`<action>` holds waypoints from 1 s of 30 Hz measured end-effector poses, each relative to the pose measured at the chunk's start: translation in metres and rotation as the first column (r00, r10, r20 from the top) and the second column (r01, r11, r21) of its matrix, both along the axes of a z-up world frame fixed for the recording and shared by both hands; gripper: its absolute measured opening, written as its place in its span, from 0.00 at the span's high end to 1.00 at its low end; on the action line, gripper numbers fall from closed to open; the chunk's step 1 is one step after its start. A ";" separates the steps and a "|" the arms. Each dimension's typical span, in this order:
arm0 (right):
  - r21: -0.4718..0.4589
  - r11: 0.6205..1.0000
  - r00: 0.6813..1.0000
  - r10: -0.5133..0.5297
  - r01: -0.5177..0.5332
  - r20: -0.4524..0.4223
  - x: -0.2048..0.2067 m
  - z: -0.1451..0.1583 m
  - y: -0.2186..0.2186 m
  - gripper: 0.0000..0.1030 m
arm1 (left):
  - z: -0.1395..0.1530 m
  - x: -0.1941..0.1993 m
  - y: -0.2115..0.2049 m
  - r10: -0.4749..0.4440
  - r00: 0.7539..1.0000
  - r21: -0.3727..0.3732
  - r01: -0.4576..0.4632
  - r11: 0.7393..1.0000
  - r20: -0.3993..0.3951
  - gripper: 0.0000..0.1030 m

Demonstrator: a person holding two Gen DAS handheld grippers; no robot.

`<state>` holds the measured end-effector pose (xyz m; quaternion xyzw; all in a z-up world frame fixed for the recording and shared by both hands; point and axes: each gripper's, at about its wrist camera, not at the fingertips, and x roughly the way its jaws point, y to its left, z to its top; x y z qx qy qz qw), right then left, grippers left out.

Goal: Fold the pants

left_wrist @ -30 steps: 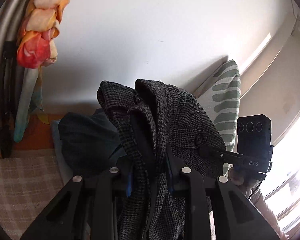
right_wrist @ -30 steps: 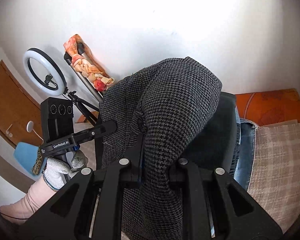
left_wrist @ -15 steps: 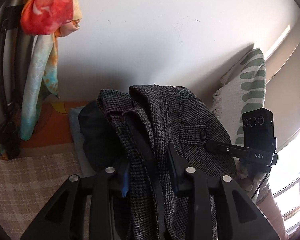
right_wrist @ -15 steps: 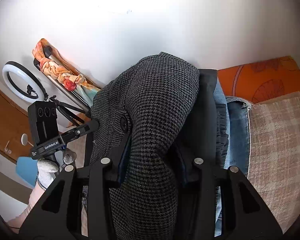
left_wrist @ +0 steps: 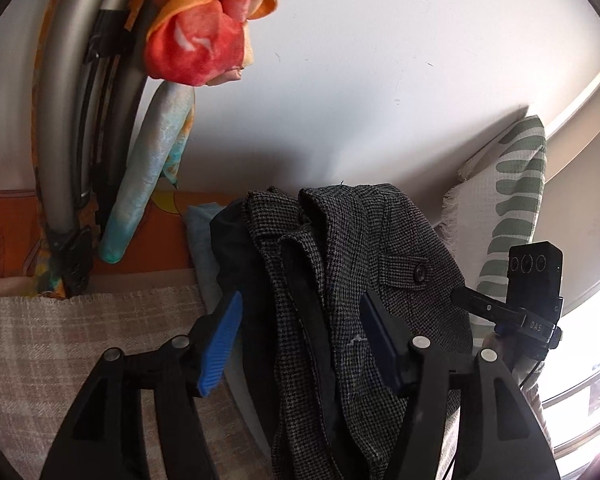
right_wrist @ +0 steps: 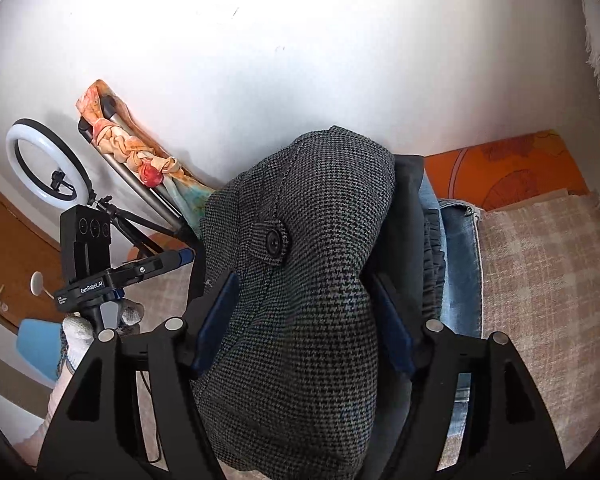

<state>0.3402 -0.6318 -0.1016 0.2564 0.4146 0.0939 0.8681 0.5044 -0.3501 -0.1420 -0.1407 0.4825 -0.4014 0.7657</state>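
Gripper: the right gripper (right_wrist: 304, 320), blue pads spread, straddles the grey houndstooth wool pants (right_wrist: 300, 280).
Pants: bunched over a dark garment (right_wrist: 408, 216) and blue denim (right_wrist: 460, 260).
Right: beige plaid blanket (right_wrist: 548, 280).
Far left: white ring light (right_wrist: 44, 164); the left gripper (right_wrist: 180, 258).

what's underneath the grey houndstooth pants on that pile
Under the houndstooth pants lies a dark garment, then blue denim, stacked on the plaid cover. How far the stack goes beneath is covered by the pants.
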 end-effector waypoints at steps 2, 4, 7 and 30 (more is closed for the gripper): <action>-0.014 1.000 1.000 -0.020 0.020 0.001 -0.006 0.004 0.000 0.31 | 0.003 -0.006 0.001 -0.007 1.000 0.012 0.007 1.000 0.010 0.43; -0.026 0.999 0.999 -0.039 0.039 0.004 -0.013 0.009 0.002 0.31 | 0.007 -0.012 -0.003 -0.007 1.000 0.034 0.006 0.999 0.010 0.43; -0.032 0.998 0.999 -0.051 0.052 0.017 -0.025 0.018 0.006 0.31 | 0.014 -0.025 0.000 -0.018 1.000 0.058 0.017 0.998 0.012 0.43; -0.188 0.980 0.982 -0.038 0.073 0.187 -0.179 0.097 0.121 0.17 | 0.127 -0.201 0.073 -0.081 0.952 0.141 0.040 0.989 0.294 0.43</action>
